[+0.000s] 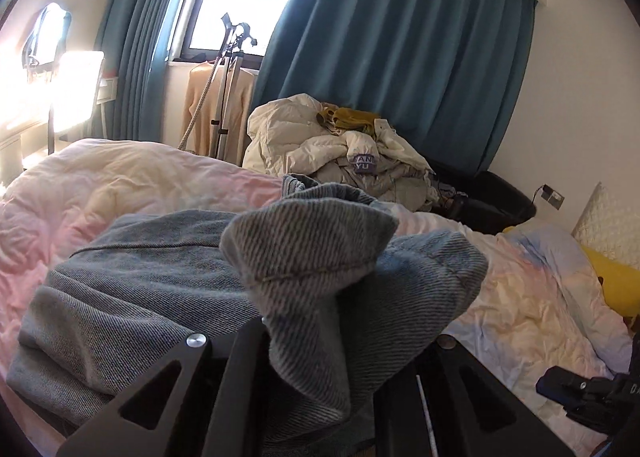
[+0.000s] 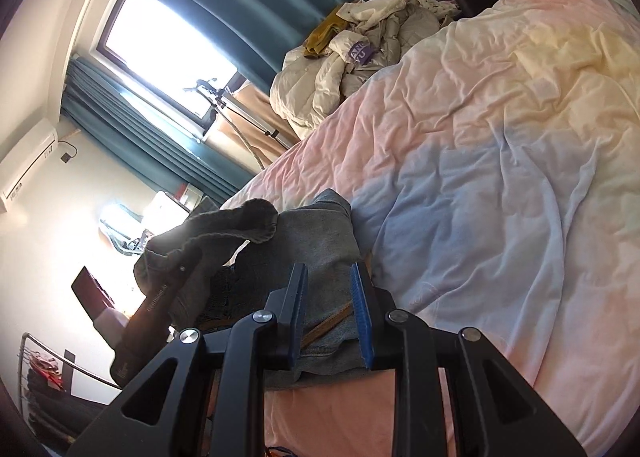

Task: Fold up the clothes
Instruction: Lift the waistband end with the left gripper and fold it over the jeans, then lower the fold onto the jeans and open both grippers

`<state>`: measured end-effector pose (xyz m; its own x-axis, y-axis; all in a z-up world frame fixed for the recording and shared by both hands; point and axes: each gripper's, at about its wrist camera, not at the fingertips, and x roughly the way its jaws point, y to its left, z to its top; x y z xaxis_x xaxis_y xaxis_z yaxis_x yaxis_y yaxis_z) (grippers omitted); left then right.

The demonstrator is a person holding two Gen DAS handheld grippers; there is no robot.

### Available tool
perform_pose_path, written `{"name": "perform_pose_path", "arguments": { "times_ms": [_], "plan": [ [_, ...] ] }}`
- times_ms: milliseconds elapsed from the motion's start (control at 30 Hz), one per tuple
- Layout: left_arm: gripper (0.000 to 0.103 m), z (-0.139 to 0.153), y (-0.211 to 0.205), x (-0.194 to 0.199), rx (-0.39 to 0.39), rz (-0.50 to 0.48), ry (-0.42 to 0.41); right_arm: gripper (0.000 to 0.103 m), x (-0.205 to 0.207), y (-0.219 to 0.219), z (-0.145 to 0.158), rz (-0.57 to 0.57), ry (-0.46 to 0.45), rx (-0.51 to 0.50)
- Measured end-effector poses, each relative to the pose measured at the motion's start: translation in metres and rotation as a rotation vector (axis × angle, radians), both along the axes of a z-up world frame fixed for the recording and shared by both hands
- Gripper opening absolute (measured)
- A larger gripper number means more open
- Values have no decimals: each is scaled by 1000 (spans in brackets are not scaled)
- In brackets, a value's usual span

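Left claw (image 1: 320, 337) tips buried in pinched jeans (image 1: 160, 277); right claw (image 2: 330, 317) gripping jeans' edge.

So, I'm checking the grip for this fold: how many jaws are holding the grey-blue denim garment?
2. The left gripper pinches a raised fold of the grey-blue denim garment; the right gripper clamps its edge lying on the pastel bedspread.

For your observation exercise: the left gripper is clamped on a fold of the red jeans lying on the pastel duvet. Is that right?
Not quite: the jeans are grey-blue denim, not red, as the left wrist view shows. The left gripper is indeed clamped on a fold of them, on the pastel duvet.
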<state>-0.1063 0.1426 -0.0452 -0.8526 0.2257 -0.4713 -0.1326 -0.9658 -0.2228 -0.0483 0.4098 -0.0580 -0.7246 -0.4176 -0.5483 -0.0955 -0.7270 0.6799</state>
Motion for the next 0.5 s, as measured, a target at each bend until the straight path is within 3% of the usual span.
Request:
{"name": "perform_pose_path", "arguments": {
  "times_ms": [100,267,433,500],
  "plan": [
    [10,-15,8,-2,-94,-21,-23,23,-7,-5,-7,24,-25,6],
    [22,-28,10,-7,-222,-50,-81,23,-17,-15,-18,70,-56,2],
    [51,-19,17,13,-311,-114,-56,23,-20,-21,-22,85,-55,0],
    [60,-8,18,23,-300,-139,-31,23,-19,-20,-21,86,-43,-18]
  ]
}}
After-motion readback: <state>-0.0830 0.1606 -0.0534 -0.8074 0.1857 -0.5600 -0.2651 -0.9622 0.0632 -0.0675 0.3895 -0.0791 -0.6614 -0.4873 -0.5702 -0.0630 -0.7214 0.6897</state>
